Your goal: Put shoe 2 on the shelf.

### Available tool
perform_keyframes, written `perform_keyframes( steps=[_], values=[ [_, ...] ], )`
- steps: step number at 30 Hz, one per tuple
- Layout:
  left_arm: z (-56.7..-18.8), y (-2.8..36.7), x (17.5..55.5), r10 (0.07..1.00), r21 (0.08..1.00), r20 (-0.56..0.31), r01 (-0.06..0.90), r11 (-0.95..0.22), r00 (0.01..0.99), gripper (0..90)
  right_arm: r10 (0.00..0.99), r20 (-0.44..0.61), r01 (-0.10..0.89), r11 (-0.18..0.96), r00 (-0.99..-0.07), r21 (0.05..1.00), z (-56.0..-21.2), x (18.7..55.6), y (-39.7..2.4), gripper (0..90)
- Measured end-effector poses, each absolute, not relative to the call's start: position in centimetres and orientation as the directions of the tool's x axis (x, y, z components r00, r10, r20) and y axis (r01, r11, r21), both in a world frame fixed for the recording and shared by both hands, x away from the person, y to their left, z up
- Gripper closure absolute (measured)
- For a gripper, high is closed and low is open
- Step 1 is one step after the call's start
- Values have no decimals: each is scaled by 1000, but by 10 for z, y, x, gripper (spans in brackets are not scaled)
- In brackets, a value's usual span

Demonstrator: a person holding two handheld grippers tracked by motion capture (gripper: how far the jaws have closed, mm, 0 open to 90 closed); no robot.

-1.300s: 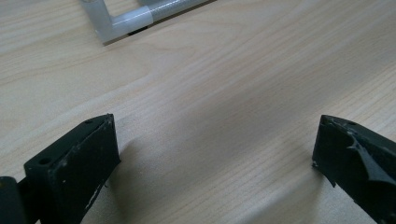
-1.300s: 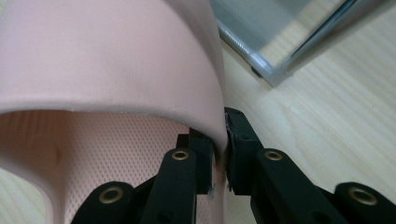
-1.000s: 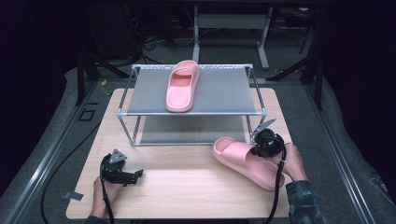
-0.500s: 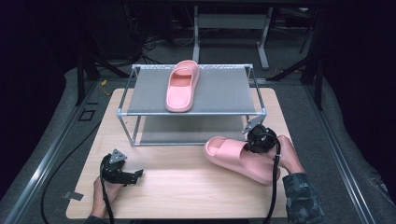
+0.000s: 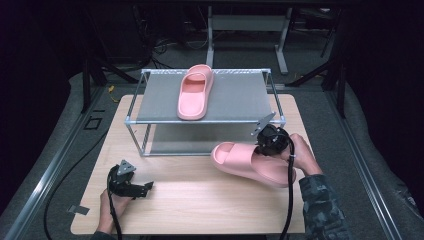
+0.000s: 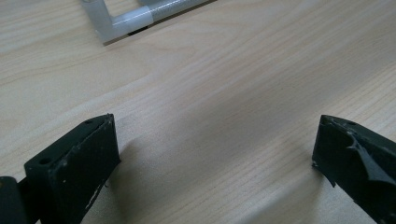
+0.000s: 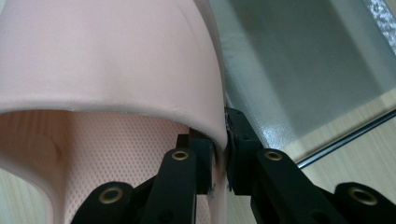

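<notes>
So a pink slide sandal [image 5: 250, 162] is being gripped by the right gripper [image 5: 270, 140], just in front of the metal rack [image 5: 150, 107] near its right front corner. In the right gripper view the jaws are clamped tight on the side edge of the sandal's strap [image 7: 116, 60], one jaw tucked inside under the strap, the other pressed on the outside. The sandal's textured footbed [image 7: 126, 140] can be seen under the strap arch. From the high view the sandal is angled, toe end pointed toward the rack's lower opening and heel end out toward the right front of the wooden table [image 5: 200, 210]. Whether it's fully lifted off the wood or brushing it can't really be told.

A second pink sandal [image 5: 195, 92] is laid on the rack's top shelf, roughly in the middle, lengthwise front to back.

The left gripper [image 5: 132, 187] is parked well in front of the rack's left corner, low over the table. Its jaws are spread wide apart with nothing between them, just bare wood grain in the left gripper view, and a bit of the rack's leg [image 6: 123, 21] visible at the far side.
</notes>
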State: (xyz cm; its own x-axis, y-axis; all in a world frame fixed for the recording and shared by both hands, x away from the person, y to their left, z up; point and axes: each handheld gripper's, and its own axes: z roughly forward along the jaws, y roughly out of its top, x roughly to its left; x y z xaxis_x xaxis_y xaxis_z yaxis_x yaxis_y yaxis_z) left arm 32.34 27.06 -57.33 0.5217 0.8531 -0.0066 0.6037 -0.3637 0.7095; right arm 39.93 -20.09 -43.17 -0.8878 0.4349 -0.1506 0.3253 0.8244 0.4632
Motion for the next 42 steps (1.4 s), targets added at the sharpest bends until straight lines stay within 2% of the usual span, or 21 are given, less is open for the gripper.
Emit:
perform_keyframes(
  steps=[21,42],
  values=[
    [-573,271,323,852,709,-6,603,-365,523,1,316,-134,223,859,-939,461,-405,411,-181,826],
    [-573,271,323,852,709,-6,603,-365,523,1,289,-158,182,858,-944,480,-375,412,-178,825]
  ],
)
